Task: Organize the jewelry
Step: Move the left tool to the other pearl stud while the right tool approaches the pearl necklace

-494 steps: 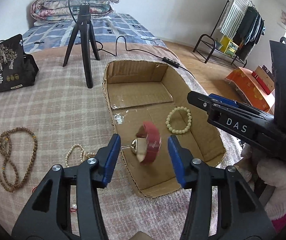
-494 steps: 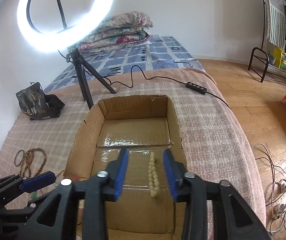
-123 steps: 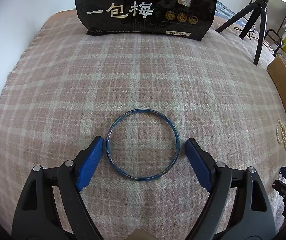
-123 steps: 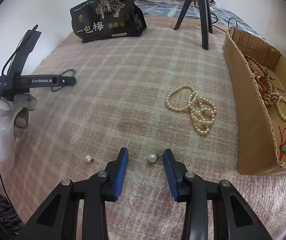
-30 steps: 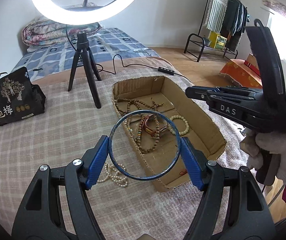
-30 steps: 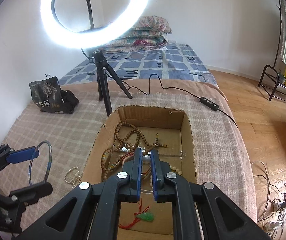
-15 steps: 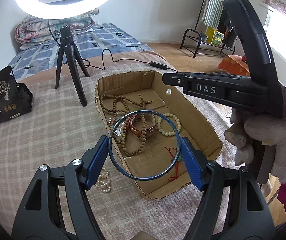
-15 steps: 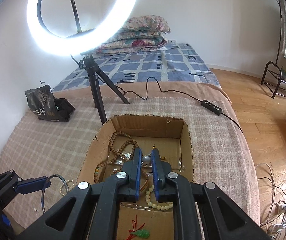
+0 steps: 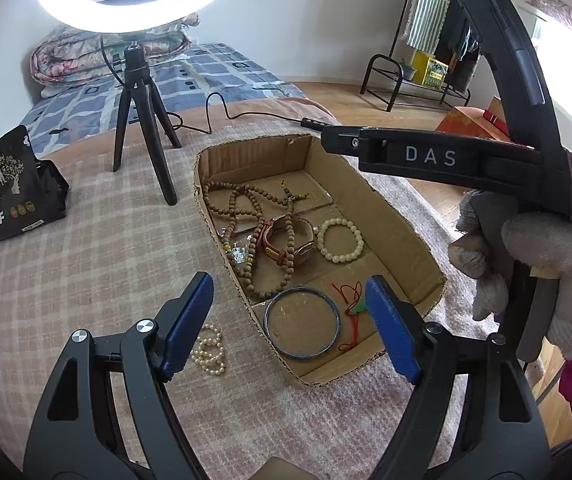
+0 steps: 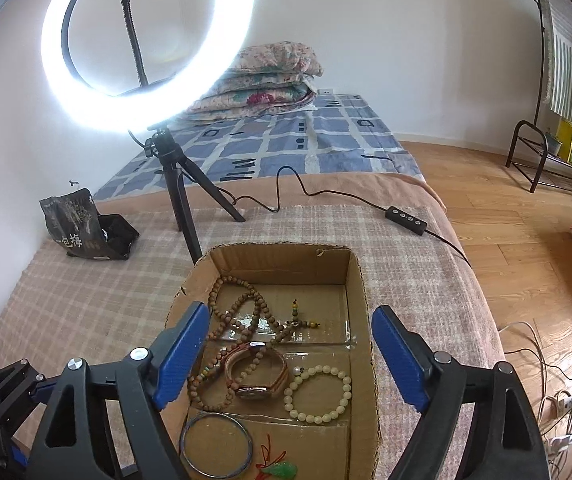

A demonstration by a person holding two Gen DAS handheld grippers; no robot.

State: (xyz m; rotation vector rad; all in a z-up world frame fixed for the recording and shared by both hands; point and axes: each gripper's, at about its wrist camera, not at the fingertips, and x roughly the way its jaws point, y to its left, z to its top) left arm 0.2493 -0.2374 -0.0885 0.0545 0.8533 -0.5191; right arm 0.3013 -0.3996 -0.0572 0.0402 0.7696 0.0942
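A shallow cardboard box (image 9: 396, 216) (image 10: 360, 280) lies on the checked blanket. In it lie a blue bangle (image 9: 303, 323) (image 10: 216, 445), a brown bead necklace (image 9: 246, 204) (image 10: 242, 312), a watch (image 9: 286, 240) (image 10: 256, 372), a cream bead bracelet (image 9: 340, 239) (image 10: 318, 394) and a red cord with a green pendant (image 9: 354, 308) (image 10: 280, 470). My left gripper (image 9: 288, 322) is open and empty over the box's near end, above the bangle. My right gripper (image 10: 290, 354) is open and empty above the box. A pearl strand (image 9: 208, 350) lies on the blanket left of the box.
A ring light on a black tripod (image 9: 142, 120) (image 10: 178, 196) stands behind the box, its cable and switch (image 10: 406, 216) trailing right. A black snack bag (image 9: 2, 192) (image 10: 82, 228) stands far left. The blanket's edge drops to wooden floor on the right.
My left gripper opened and the blue bangle now lies in the box. My right gripper opened wide and no longer holds the small pearl.
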